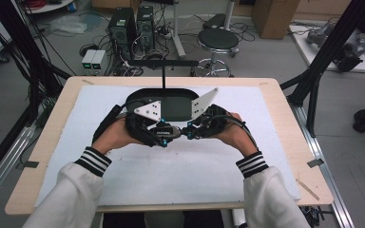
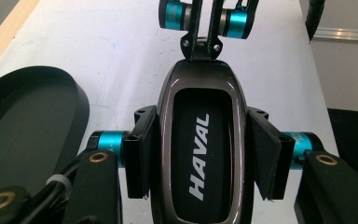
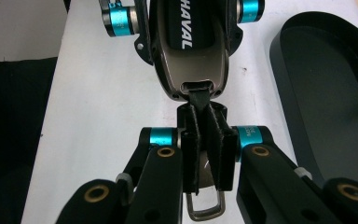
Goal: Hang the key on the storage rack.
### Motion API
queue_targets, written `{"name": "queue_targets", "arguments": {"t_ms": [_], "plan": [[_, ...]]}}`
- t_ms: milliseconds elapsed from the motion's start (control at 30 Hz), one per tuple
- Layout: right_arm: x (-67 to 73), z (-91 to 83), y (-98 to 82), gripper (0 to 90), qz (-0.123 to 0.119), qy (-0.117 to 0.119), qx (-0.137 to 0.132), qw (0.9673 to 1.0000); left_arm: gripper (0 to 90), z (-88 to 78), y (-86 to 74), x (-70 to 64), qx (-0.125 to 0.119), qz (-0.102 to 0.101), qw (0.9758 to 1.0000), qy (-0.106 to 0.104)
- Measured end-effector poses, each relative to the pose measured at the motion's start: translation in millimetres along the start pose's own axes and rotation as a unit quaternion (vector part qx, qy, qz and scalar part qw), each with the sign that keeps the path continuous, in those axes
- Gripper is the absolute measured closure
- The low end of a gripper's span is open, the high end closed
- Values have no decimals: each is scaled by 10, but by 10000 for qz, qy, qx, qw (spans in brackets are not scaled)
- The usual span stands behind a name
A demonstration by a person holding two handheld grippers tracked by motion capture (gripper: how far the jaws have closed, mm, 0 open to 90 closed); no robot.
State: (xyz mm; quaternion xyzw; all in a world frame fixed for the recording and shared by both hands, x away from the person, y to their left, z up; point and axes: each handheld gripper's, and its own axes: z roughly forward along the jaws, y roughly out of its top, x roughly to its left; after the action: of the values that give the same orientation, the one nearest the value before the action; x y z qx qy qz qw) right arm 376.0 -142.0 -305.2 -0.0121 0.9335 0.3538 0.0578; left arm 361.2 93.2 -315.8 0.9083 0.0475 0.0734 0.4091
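Two hand-held grippers meet over the middle of the bench (image 1: 285, 142), and you hold one car key fob (image 2: 200, 154) between them. Your left hand-held gripper (image 2: 200, 156) is clenched on the fob's body, pads pressed to both its sides; the left gripper view reads its "HAVAL" lettering. Your right hand-held gripper (image 3: 209, 161) pinches the black strap (image 3: 200, 105) at the fob's end, with a metal ring (image 3: 206, 207) below, seen from the right gripper view. At 12 o'clock of your hands lies a black oval tray (image 1: 171, 102).

dark haval key fob (image 2: 199, 154) with strap (image 3: 204, 122), held above the white mat (image 1: 185, 166).
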Motion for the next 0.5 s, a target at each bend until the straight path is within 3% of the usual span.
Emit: {"name": "queue_targets", "arguments": {"t_ms": [167,233,267,300,333,400,467,500], "plan": [[-11,-3,-2,839,-13,-50,-39,10000,484,-15,10,-8,-42,-24,9999,88],[-9,-10,-3,795,-52,-135,-85,9999,485,-27,13,-5,-81,-28,9999,130],[-8,-14,-6,653,-98,-124,-141,9998,485,-37,17,-5,-106,-22,9998,180],[-4,-9,-7,418,-70,-194,-187,9996,486,-45,16,-2,-118,-54,9998,175],[5,-5,-6,302,14,-389,-175,9991,486,-45,16,-2,-118,-54,9998,175],[2,-11,-17,143,42,-662,-141,9977,486,-55,11,0,-103,-65,9995,279],[5,-25,-50,17,126,-780,-363,9962,486,-77,3,12,-137,-103,9994,309],[13,-37,-72,4,169,-865,-514,9948,486,-113,-4,25,-231,-165,9990,357]]}}
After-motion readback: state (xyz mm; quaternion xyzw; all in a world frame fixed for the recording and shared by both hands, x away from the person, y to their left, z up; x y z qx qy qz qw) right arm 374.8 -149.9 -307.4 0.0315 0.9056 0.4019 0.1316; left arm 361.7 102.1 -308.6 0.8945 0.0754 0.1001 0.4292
